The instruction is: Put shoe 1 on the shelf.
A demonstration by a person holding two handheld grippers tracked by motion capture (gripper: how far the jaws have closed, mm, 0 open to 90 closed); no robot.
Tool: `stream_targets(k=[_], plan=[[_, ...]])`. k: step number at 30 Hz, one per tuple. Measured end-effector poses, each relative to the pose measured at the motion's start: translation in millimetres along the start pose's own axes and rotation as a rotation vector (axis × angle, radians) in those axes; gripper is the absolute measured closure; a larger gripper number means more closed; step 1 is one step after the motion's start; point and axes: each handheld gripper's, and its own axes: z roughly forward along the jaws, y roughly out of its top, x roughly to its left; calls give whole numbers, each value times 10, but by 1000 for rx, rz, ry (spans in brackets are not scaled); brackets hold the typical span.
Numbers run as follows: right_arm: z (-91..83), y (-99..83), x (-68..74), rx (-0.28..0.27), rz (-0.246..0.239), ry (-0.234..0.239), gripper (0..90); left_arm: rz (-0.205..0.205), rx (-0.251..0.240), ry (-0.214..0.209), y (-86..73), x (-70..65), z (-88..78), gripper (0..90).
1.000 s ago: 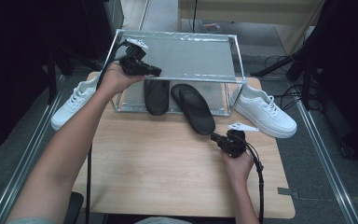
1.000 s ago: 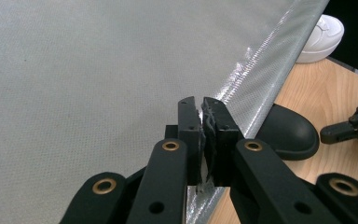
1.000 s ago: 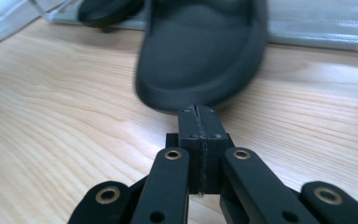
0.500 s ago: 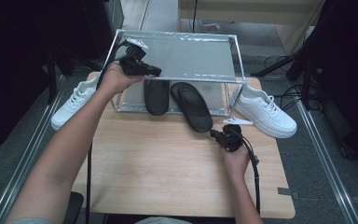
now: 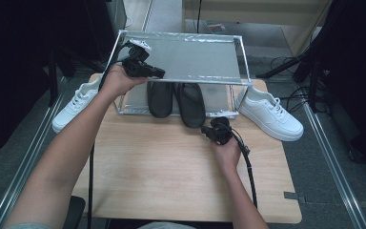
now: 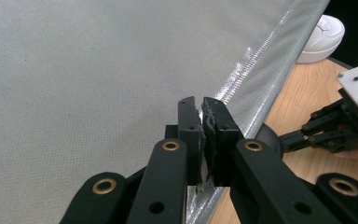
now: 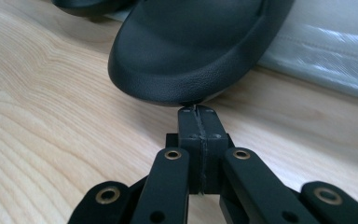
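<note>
Nearest the person, the right gripper point(image 7: 199, 111) was clenched empty, its tips touching the heel of the right black slipper point(image 5: 191, 102), which lay half under the rack at about twelve o'clock from that hand; pushed off-centre, the slipper could have swung into the left black slipper point(image 5: 159, 98) beside it. Farther off, at ten o'clock, the left gripper point(image 6: 203, 105) was nearly shut on the edge of the rack's mesh shelf point(image 6: 84, 70); a pull could have shifted the rack. The right gripper view showed the tip contact; the high view showed the white sneakers point(image 5: 269, 113) flanking the rack.
</note>
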Motion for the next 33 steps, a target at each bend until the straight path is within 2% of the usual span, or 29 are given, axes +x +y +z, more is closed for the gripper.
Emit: stream_targets(k=[2, 5, 7, 12, 14, 16, 18, 20, 21, 24, 26, 27, 29, 32, 33], plan=[[45, 39, 28, 0, -8, 0, 900, -1, 0, -1, 0, 1, 0, 864], [131, 102, 47, 7, 12, 18, 900, -2, -4, -1, -3, -1, 1, 864], [193, 144, 60, 22, 10, 10, 900, -4, -4, -3, -3, 2, 0, 864], [313, 270, 94, 35, 2, 9, 900, -9, -6, -8, -4, 6, -1, 864], [357, 307, 105, 36, -18, 8, 900, -16, -7, -8, -3, 6, -3, 859], [407, 331, 105, 48, -10, 30, 900, -18, -9, -15, -5, 14, -7, 854], [439, 347, 113, 62, -22, 25, 900, -31, -15, -22, -12, 26, -11, 849], [436, 353, 122, 66, -30, 32, 900, -24, -18, -24, -16, 22, -17, 847], [423, 355, 125, 66, -29, 41, 900, -18, -15, -24, -14, 19, -24, 844], [324, 365, 139, 50, -37, 68, 900, -57, -17, -47, 13, 15, -64, 773], [223, 366, 175, 38, -69, 59, 885, -25, -22, -35, 30, -25, -131, 762], [156, 365, 191, 20, -91, 62, 870, -24, -29, -44, 35, -40, -159, 747], [36, 365, 210, -7, -101, 83, 846, -21, -44, -58, 50, -91, -234, 714], [-118, 363, 249, -32, -115, 116, 785, 12, -52, -76, 51, -199, -337, 651], [-171, 358, 262, -45, -116, 132, 764, 21, -56, -105, 36, -249, -370, 628]])
